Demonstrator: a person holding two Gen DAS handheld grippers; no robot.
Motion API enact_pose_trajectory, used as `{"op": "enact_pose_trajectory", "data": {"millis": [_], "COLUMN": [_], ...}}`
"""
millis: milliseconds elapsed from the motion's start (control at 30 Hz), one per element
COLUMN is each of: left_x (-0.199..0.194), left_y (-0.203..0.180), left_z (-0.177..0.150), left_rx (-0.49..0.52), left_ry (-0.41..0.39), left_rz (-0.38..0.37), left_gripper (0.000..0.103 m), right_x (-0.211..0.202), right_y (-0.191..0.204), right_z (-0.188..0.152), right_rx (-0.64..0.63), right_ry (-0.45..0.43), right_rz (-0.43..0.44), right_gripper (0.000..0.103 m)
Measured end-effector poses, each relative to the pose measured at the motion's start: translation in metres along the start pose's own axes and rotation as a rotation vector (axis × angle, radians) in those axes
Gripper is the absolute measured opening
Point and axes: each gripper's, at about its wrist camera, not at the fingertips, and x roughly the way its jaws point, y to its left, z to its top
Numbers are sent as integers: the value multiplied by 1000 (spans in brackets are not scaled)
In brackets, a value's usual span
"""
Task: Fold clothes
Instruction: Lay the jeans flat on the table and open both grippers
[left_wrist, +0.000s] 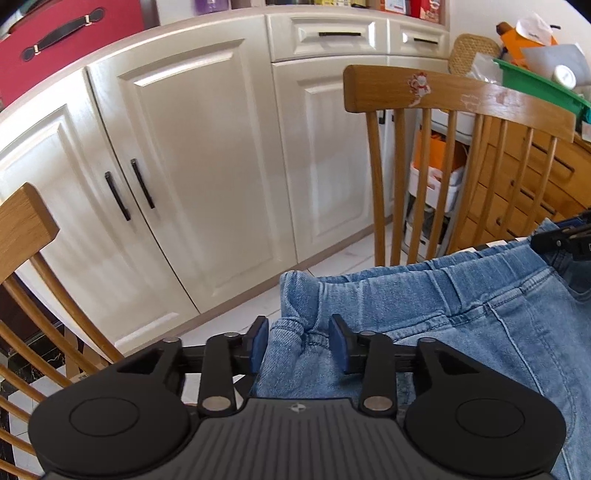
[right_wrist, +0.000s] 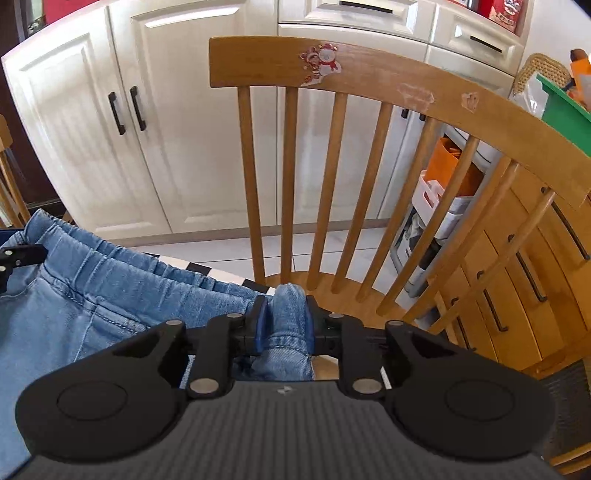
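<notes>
Right wrist: chair (right_wrist: 369, 74) bears snowman sticker (right_wrist: 320, 63).

A wooden spindle-back chair (right_wrist: 369, 92) stands facing cream panelled cabinet doors (left_wrist: 192, 155) with black bar handles (left_wrist: 142, 188). A snowman sticker (right_wrist: 321, 62) sits on the chair's top rail, with scuffed patches further along it. A second wooden chair (left_wrist: 26, 221) shows at the left edge of the left wrist view. Above the doors run cream drawers (left_wrist: 328, 33) with black pulls. A red case (left_wrist: 62, 40) with a black strap handle lies at upper left. To the right stand a wooden chest of drawers (right_wrist: 517, 280), a green bin (left_wrist: 539, 85) and an orange bag (right_wrist: 448, 166). The floor (left_wrist: 332, 258) is white tile.
</notes>
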Motion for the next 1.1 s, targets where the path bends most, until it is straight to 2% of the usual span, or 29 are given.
{"op": "enact_pose_trajectory", "data": {"millis": [67,100,133,200,300,400,533,700,800,867,1000,1067,1100], "left_x": [-1,-1,-2,-9,-28,-56,-106,-185,-232,-257,-293,-311,-317], "left_y": [0,0,-1,-4,-5,5,15,1,-16,-22,-27,-29,-36], "left_z": [-1,-1,-2,-2,-6,-13,-30,-82,-128,-157,-203,-218,-222], "left_rx": [-11,-16,-13,1,22,20,-41,-76,-77,-106,-231,-292,-313], "left_ry": [-6,-8,-12,-23,-56,-79,-77,-38,-11,14,48,33,19], "left_rz": [15,26,53,99,129,123,80,-95,-138,-133,-67,-45,-62], "left_gripper": [47,53,57,73,72,72,72,72,74,75,75,74,74], "right_x": [1,1,0,-3,-21,-57,-109,-170,-202,-219,-243,-248,-251], "right_y": [0,0,-1,-5,-17,-30,-35,-27,-20,-16,3,18,30], "right_z": [-1,-1,-2,-3,-3,-9,-26,-91,-133,-160,-201,-210,-213], "right_rx": [15,21,35,67,153,236,228,291,337,397,550,574,555], "right_ry": [-3,-5,-8,-12,-38,-74,-101,21,88,126,183,188,180], "right_rz": [-13,-24,-45,-59,-32,-5,26,233,293,339,453,499,506], "right_gripper": [26,30,41,48,50,50,50,51,54,56,59,60,60]}}
